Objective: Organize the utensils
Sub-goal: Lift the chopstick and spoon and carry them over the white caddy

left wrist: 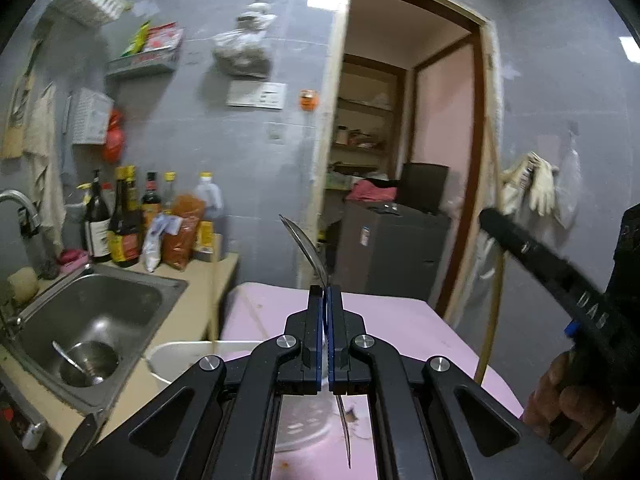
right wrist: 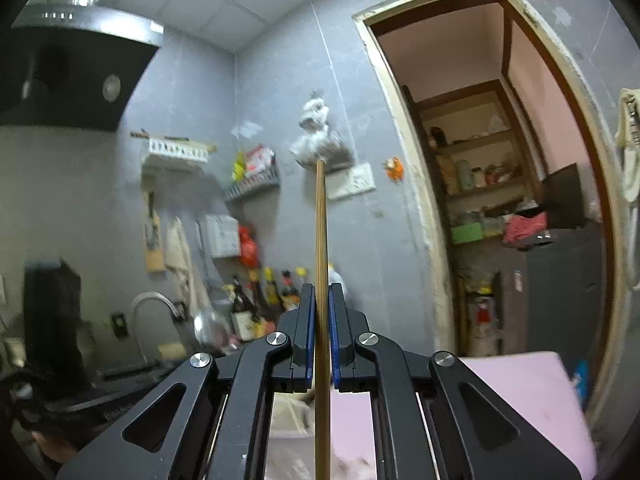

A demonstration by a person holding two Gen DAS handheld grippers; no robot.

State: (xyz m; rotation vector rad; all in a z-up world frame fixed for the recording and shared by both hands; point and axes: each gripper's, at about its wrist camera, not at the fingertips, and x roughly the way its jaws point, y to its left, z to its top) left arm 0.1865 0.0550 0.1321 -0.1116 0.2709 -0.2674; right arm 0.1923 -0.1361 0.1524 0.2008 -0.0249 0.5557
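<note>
My left gripper [left wrist: 325,292] is shut on a metal spoon [left wrist: 306,246]; its bowl sticks up past the fingertips and its handle [left wrist: 345,428] runs down below the jaws. My right gripper [right wrist: 319,292] is shut on wooden chopsticks [right wrist: 320,232] that stand upright, tips high above the fingers. In the left wrist view the right gripper's black body [left wrist: 560,280] is at the right edge, with the chopsticks [left wrist: 494,308] hanging below it. Both are held above a pink table [left wrist: 400,320].
A steel sink [left wrist: 92,320] with a ladle in a bowl lies to the left, with a tap [left wrist: 20,204] and sauce bottles [left wrist: 128,220] behind. A white container [left wrist: 188,356] sits at the table's left edge. An open doorway [left wrist: 404,160] is ahead.
</note>
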